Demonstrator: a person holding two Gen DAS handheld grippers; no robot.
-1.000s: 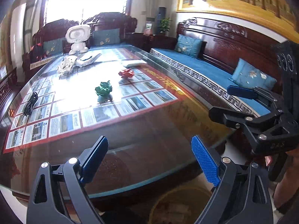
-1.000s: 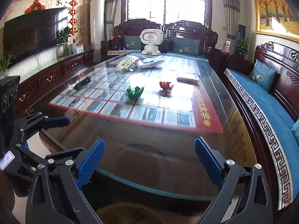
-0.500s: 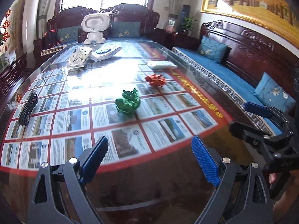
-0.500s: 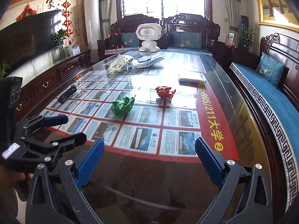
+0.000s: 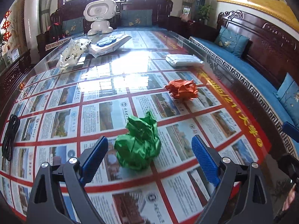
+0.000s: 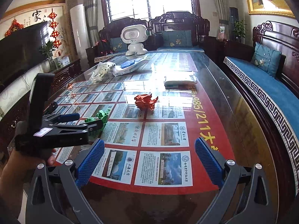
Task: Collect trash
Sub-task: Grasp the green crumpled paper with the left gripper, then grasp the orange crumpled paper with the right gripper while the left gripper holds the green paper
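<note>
A crumpled green paper ball [image 5: 139,143] lies on the glass-topped table [image 5: 243,168]. My left gripper [image 5: 149,156] is open, its blue pads on either side of the ball, not touching it. A crumpled red-orange paper ball [image 5: 182,89] lies farther back right. In the right wrist view the red ball [image 6: 145,101] is ahead, and the green ball [image 6: 101,114] is partly hidden behind the left gripper [image 6: 82,120]. My right gripper [image 6: 149,160] is open and empty above the table's near part.
A white toy robot [image 5: 99,16], a white plastic bag [image 5: 72,55], a packet with a blue lid [image 5: 110,43] and a white folded pack [image 5: 184,59] sit at the far end. A black cable [image 5: 9,136] lies at left. Blue-cushioned wooden benches [image 6: 261,85] line the right.
Both grippers have moved forward over the table. My left gripper has come up to the green ball, which now sits between its open fingers. The right gripper has neared the red ball.
</note>
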